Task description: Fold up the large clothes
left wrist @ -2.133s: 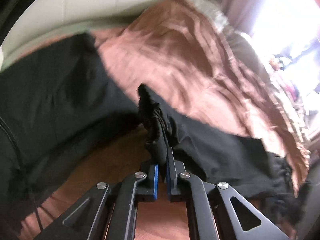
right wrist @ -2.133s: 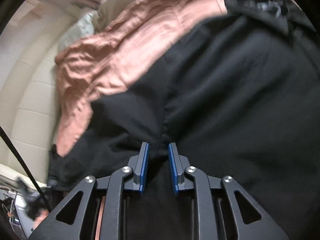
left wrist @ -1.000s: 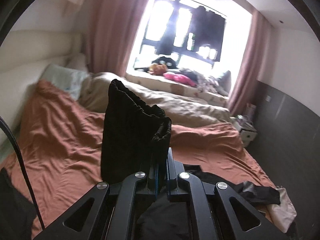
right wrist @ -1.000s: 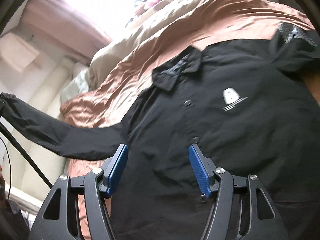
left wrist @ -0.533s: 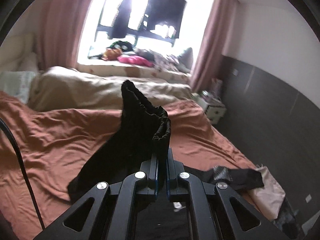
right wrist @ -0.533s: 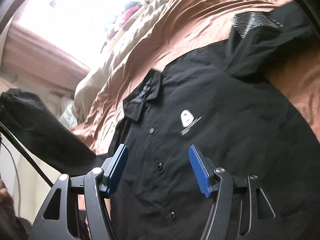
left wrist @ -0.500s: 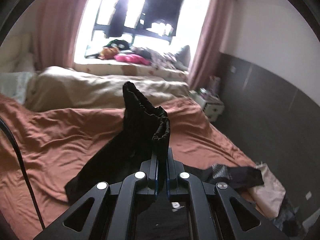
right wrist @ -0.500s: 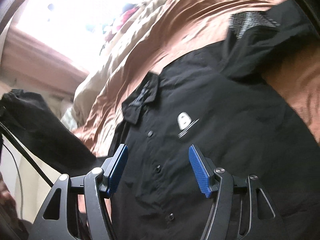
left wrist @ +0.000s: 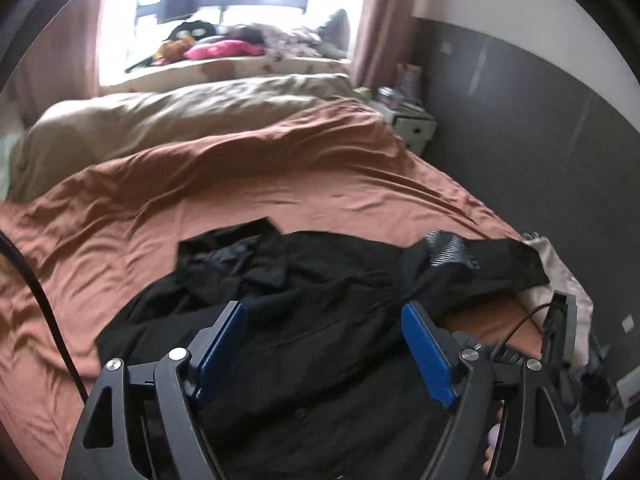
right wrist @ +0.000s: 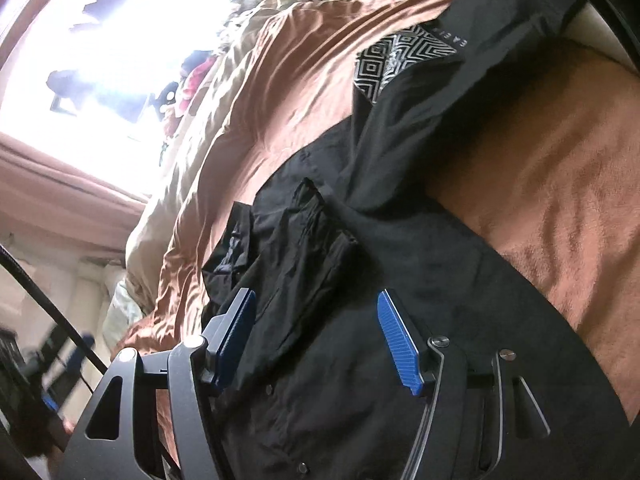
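A black button-up shirt (left wrist: 320,320) lies on the rust-brown bed sheet (left wrist: 240,184). One sleeve (left wrist: 248,264) lies folded over the shirt's chest, bunched near the collar. The other sleeve (left wrist: 480,256), with a black-and-white patterned patch, stretches right. My left gripper (left wrist: 324,344) is open and empty just above the shirt's body. In the right wrist view the shirt (right wrist: 400,280) fills the middle, with the folded sleeve (right wrist: 296,240) on it. My right gripper (right wrist: 316,336) is open and empty over the shirt's front.
A beige duvet (left wrist: 168,120) lies bunched at the far side of the bed. A white nightstand (left wrist: 412,124) stands by the dark grey wall (left wrist: 540,140). A pale cloth (left wrist: 560,280) hangs at the bed's right edge. A window seat (left wrist: 240,52) holds clutter.
My left gripper held the sleeve cuff raised; it has opened and the sleeve now lies across the shirt. My right gripper stayed open and shifted over the shirt.
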### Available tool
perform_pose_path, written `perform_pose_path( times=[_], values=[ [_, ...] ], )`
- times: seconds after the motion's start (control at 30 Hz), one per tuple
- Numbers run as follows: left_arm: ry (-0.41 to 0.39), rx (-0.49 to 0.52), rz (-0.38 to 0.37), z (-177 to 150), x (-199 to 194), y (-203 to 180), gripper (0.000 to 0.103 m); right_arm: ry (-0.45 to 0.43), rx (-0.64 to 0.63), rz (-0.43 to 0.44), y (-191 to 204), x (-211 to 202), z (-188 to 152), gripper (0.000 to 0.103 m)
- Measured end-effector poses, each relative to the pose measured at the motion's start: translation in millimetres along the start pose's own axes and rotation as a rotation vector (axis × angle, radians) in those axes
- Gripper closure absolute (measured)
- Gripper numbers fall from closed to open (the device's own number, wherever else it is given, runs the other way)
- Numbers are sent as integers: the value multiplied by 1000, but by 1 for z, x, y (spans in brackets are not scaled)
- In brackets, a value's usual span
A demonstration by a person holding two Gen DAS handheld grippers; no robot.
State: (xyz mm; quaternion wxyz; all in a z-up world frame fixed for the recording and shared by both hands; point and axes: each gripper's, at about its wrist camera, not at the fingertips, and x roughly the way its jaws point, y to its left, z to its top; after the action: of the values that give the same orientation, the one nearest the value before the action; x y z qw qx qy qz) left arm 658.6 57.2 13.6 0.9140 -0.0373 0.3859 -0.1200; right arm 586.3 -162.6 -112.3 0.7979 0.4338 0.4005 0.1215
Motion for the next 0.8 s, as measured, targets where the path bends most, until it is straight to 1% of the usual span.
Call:
perform_pose_path(
  times=[0.03, 0.17, 0.23, 0.33, 0.43, 0.53, 0.63, 0.73, 0.8],
  values=[
    [-4, -16, 10, -7, -5, 8, 22, 6, 11, 6, -1, 2, 0, 42],
    [10, -94, 94, -37, -23, 53, 22, 25, 41, 34, -3, 11, 2, 42],
    [4, -143, 126, -54, -35, 75, 23, 25, 54, 44, -8, 16, 7, 42],
    [-9, -211, 166, -76, -47, 99, 23, 3, 40, 21, -17, 12, 14, 42],
    [-10, -257, 192, -96, -51, 113, 25, -21, 11, -4, -20, 5, 23, 42],
    [-7, -306, 199, -116, -49, 124, 28, -71, -26, -32, -27, -14, 40, 42],
    [-3, -366, 194, -135, -43, 136, 32, -152, -59, -64, -44, -41, 58, 42],
    [28, -381, 204, -146, -28, 142, 38, -219, -72, -97, -63, -64, 75, 42],
    [46, -382, 213, -148, -19, 146, 45, -253, -60, -111, -75, -74, 85, 42]
  ],
)
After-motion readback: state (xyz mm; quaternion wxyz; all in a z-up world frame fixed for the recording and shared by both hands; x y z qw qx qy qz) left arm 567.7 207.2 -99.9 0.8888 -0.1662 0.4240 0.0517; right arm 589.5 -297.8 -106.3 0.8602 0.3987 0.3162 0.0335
